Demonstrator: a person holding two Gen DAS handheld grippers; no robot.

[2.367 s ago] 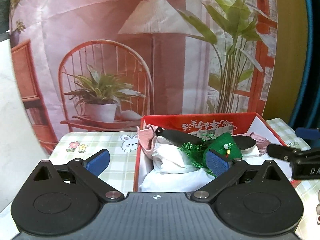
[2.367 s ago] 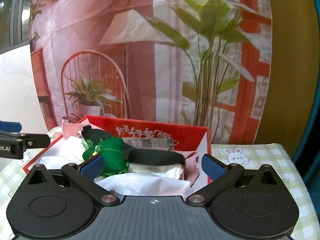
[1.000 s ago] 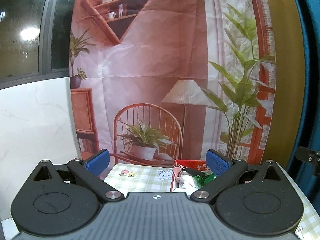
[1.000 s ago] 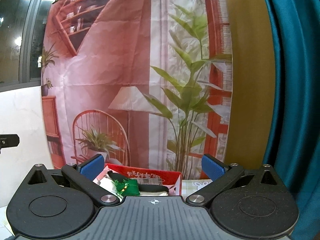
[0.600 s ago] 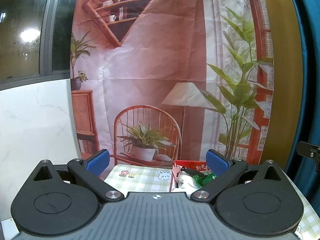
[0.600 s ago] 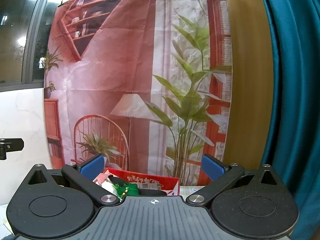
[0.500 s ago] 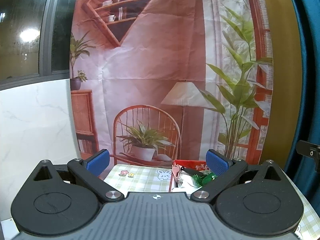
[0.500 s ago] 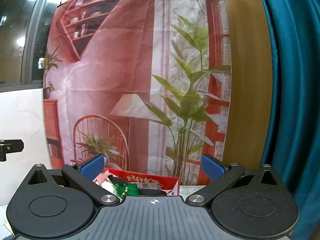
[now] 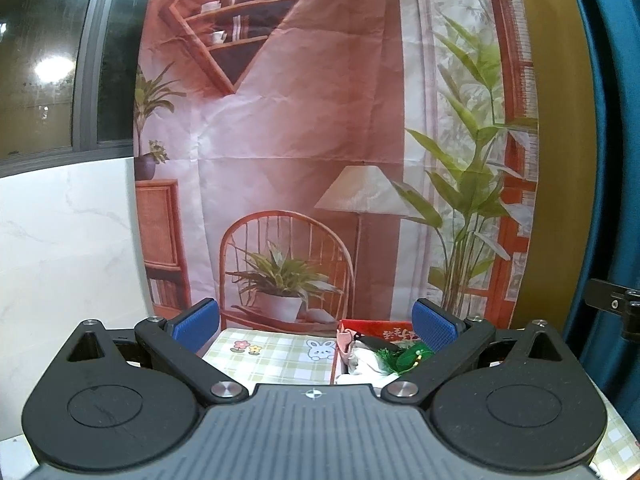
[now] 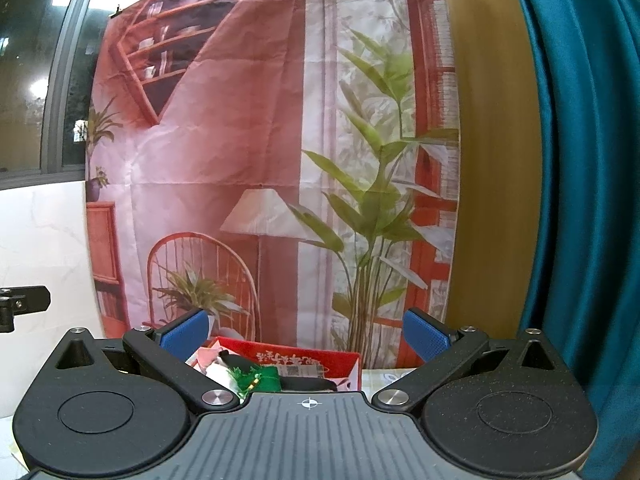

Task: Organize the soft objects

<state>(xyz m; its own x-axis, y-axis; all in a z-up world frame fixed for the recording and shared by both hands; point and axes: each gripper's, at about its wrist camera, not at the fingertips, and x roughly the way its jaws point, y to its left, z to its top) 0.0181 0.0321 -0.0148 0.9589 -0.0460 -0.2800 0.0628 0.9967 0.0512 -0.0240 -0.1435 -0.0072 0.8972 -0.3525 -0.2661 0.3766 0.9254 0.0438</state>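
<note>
A red box [image 9: 374,326] stands on the checked tablecloth [image 9: 272,354], filled with soft things: white cloth [image 9: 362,362], a green tinsel-trimmed item [image 9: 408,356], pink fabric [image 9: 343,340] and something black. It also shows in the right wrist view [image 10: 304,358] with the green item [image 10: 260,382]. My left gripper [image 9: 316,320] is open and empty, held back and above the table, well short of the box. My right gripper [image 10: 306,336] is open and empty, also back from the box.
A printed backdrop [image 9: 320,140] of a chair, lamp and plants hangs behind the table. A teal curtain [image 10: 580,160] hangs at the right. A white marble wall [image 9: 68,240] is on the left. Part of the other gripper shows at each view's edge [image 9: 614,306].
Both grippers pulled back and up from the box, which looks much smaller than 2.4 s ago. Over the last second they hardly moved. Both stayed open.
</note>
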